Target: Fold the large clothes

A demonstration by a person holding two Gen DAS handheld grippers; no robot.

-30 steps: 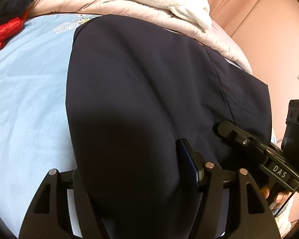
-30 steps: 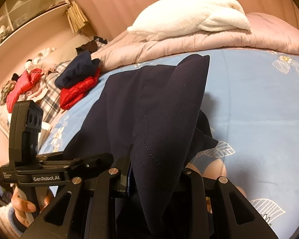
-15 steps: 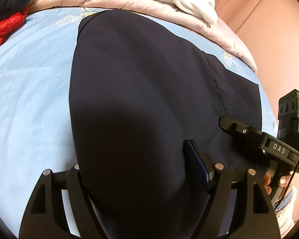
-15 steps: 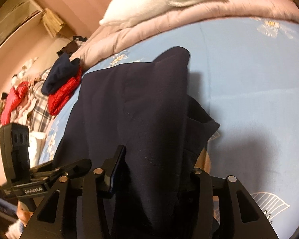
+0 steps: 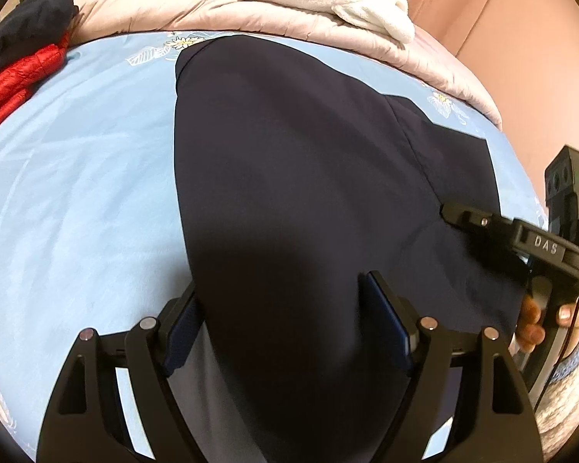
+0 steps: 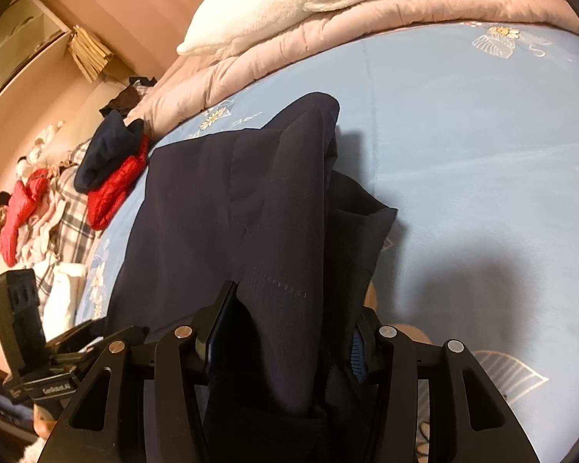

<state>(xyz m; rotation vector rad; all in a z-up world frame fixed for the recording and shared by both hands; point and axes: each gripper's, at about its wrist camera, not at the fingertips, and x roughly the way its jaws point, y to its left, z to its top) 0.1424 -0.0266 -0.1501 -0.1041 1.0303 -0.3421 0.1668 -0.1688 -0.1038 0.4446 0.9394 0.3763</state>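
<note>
my left gripper (image 5: pixel 285 324) and right gripper (image 6: pixel 289 320) have just been opening, jaws now apart, the navy garment (image 5: pixel 308 177) lying loose between them on the blue bedsheet (image 5: pixel 77 177).

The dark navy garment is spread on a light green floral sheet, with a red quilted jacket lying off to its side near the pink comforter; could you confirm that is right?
Nearly: the sheet is light blue, not green, as the left wrist view shows. The dark navy garment does lie spread on it, with the red quilted jacket off to its side near the pink comforter.
</note>
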